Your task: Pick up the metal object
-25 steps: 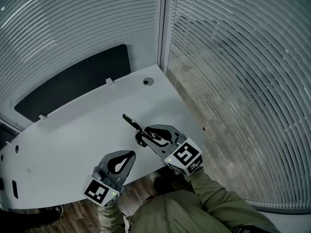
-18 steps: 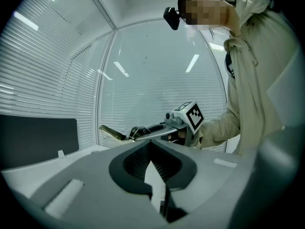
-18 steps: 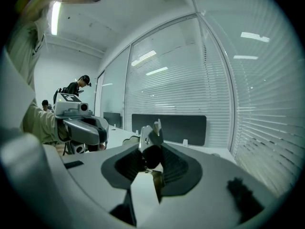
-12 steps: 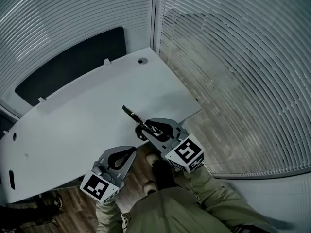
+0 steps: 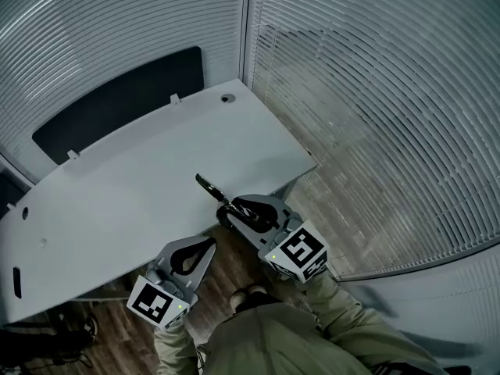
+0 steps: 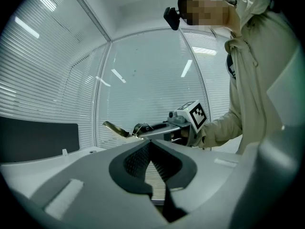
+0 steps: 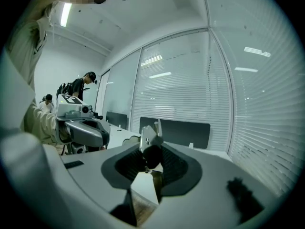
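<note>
The right gripper (image 5: 228,214) has its jaws clamped part-way closed on the metal object (image 5: 208,187), holding it in the air over the near edge of the white desk (image 5: 117,186), while the left gripper (image 5: 208,248), just beside it, has its jaws together on nothing

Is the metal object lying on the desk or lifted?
Lifted. The right gripper is shut on the metal object, and the left gripper view shows it in the air, above the desk.

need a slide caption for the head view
Right tool holds the metal object above the white table's near edge, left tool empty beside it.
</note>
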A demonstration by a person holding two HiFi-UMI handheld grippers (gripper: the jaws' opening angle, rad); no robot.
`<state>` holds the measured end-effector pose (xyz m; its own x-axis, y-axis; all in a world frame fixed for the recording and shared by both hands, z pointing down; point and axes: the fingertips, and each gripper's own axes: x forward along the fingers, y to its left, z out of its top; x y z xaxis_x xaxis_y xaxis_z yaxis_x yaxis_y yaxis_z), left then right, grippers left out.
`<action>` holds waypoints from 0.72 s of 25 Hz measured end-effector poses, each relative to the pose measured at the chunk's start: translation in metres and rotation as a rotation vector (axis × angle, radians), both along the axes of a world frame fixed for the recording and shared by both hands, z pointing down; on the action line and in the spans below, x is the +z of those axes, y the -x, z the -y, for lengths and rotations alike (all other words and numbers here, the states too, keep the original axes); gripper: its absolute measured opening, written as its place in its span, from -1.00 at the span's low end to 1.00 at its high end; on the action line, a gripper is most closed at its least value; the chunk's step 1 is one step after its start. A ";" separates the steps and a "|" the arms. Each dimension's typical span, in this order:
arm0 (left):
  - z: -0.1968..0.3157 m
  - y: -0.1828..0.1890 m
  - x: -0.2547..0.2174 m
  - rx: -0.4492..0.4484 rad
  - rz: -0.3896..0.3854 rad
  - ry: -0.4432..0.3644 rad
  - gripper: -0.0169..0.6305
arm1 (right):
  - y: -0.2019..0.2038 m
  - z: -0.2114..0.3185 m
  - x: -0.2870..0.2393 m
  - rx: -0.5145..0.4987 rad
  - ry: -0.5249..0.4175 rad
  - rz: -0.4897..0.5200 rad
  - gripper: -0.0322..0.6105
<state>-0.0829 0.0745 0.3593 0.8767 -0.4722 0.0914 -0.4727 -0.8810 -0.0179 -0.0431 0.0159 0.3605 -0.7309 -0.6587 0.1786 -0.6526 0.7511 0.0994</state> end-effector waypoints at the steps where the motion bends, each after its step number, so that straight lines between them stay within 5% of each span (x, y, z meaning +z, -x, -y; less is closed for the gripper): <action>1: 0.001 0.001 -0.003 -0.001 -0.007 -0.017 -0.93 | 0.000 -0.001 -0.003 0.002 -0.002 0.001 -0.55; 18: 0.012 -0.027 -0.012 0.034 -0.010 -0.010 -0.93 | -0.031 -0.002 -0.010 0.032 -0.001 0.005 -0.55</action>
